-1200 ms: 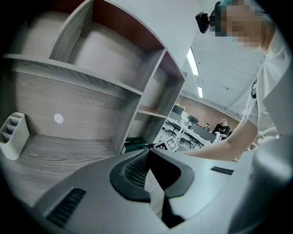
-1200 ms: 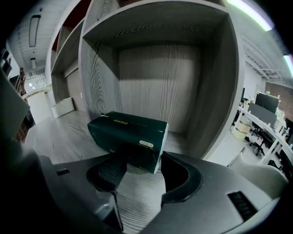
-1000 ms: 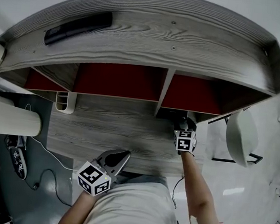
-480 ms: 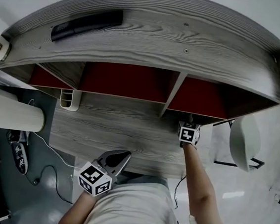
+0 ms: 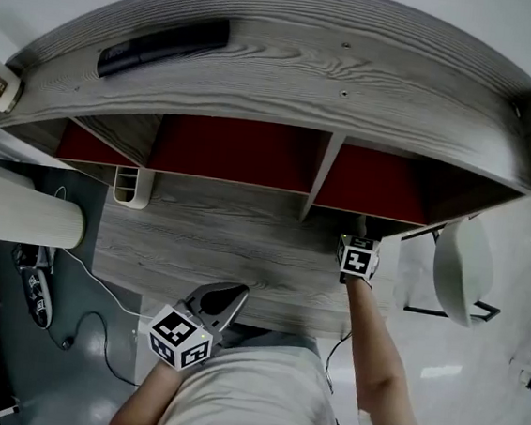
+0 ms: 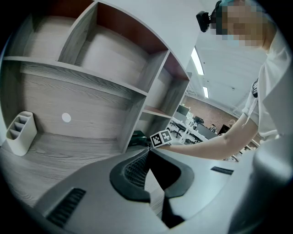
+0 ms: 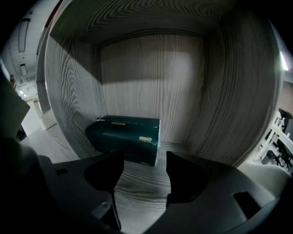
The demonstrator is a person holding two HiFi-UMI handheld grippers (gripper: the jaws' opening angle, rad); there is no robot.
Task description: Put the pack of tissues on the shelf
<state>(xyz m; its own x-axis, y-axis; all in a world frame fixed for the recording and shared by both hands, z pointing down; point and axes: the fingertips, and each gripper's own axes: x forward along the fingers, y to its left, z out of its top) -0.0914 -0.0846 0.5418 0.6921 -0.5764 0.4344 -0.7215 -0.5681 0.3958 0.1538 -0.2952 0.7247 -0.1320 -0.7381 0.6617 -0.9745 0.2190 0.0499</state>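
**Item 1. Shelf** (image 5: 289, 77): grey wood-grain unit with red back panels and open compartments. All places below are given from it.

**Item 2. Right gripper** (image 7: 144, 161): at the mouth of the shelf's lower right compartment, pointing in. Its jaws have just been opening and stand apart, with only bare shelf floor between them. Released.

**Item 3. Left gripper** (image 6: 147, 157): well out in front of the shelf, near the person's body. Jaws are pressed together on nothing. Idle.

**Item 4. Pack of tissues** (image 7: 126, 137): dark green, lying flat on the floor of the lower right compartment. It is at the back wall, near the compartment's left divider and clear of both jaws.

**Item 5. Pen holder** (image 5: 128, 190): white, below the shelf's left compartments.

**Step in hand:** judged as the release. The pack looks placed and the task nearly complete.

**Next move calls for:** drawing the right gripper straight back out of the compartment, jaws kept wide so they do not nudge the pack.
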